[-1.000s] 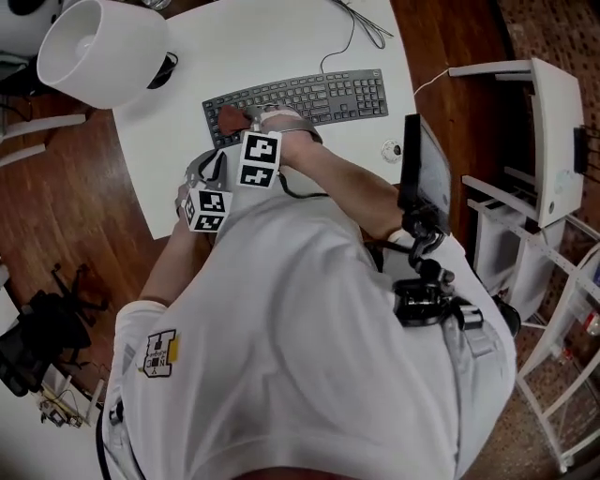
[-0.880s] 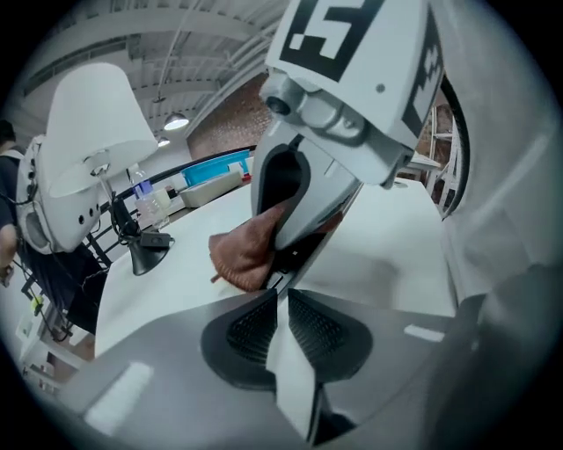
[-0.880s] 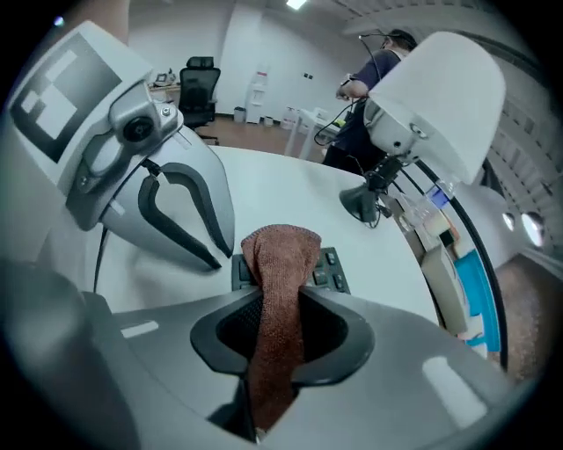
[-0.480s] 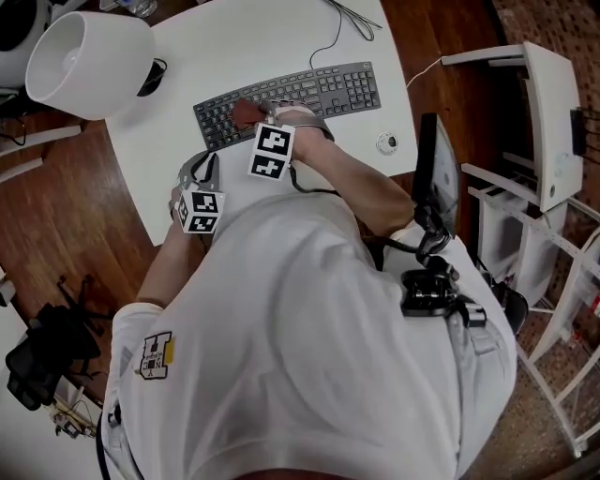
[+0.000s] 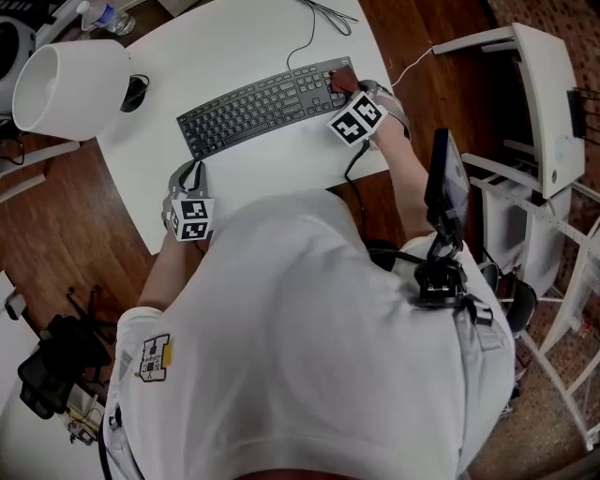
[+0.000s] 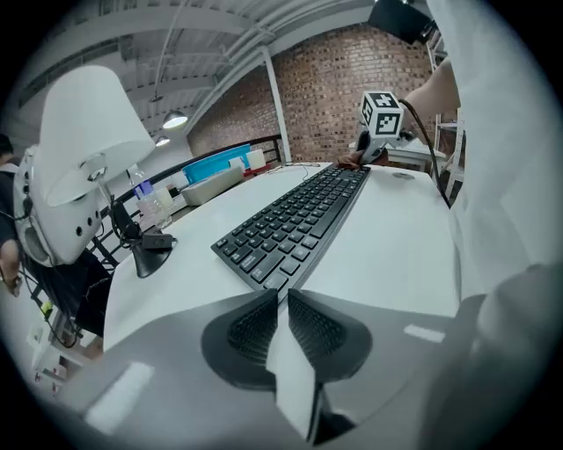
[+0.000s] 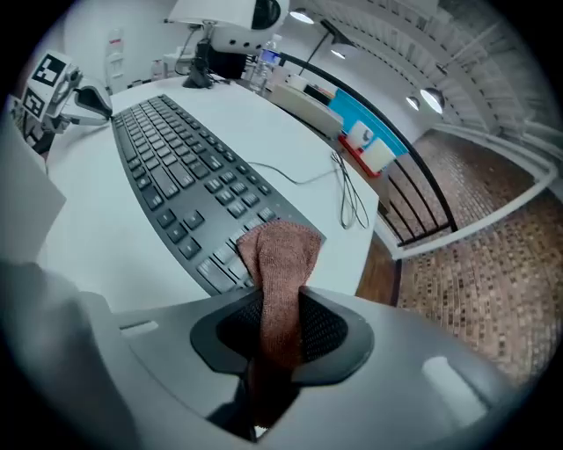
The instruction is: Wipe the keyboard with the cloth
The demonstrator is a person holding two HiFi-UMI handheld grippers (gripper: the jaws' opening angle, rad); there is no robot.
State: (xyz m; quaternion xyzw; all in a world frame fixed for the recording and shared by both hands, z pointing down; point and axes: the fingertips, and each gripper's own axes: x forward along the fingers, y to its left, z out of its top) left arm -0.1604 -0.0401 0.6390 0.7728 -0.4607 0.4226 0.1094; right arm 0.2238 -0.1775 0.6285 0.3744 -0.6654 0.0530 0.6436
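A black keyboard (image 5: 253, 105) lies slanted on the white table (image 5: 244, 37). My right gripper (image 5: 349, 89) is at the keyboard's right end, shut on a reddish-brown cloth (image 5: 339, 77). In the right gripper view the cloth (image 7: 280, 255) runs up between the jaws, and its free end rests on the last keys of the keyboard (image 7: 176, 176). My left gripper (image 5: 190, 173) hovers near the table's front edge, just short of the keyboard's left end. Its jaws are shut with nothing in them. The left gripper view shows the keyboard (image 6: 295, 220) stretching away from the left gripper (image 6: 283, 299).
A big white lamp shade (image 5: 70, 70) hangs over the table's far left, its dark base (image 5: 134, 92) beside it. The keyboard's cable (image 5: 314, 28) runs toward the far edge. The table's right edge is close to my right gripper. A white rack (image 5: 534, 103) stands on the wooden floor at the right.
My right gripper has swept the cloth along the keys from the keyboard's left end to its right end. The left gripper has stayed in place.
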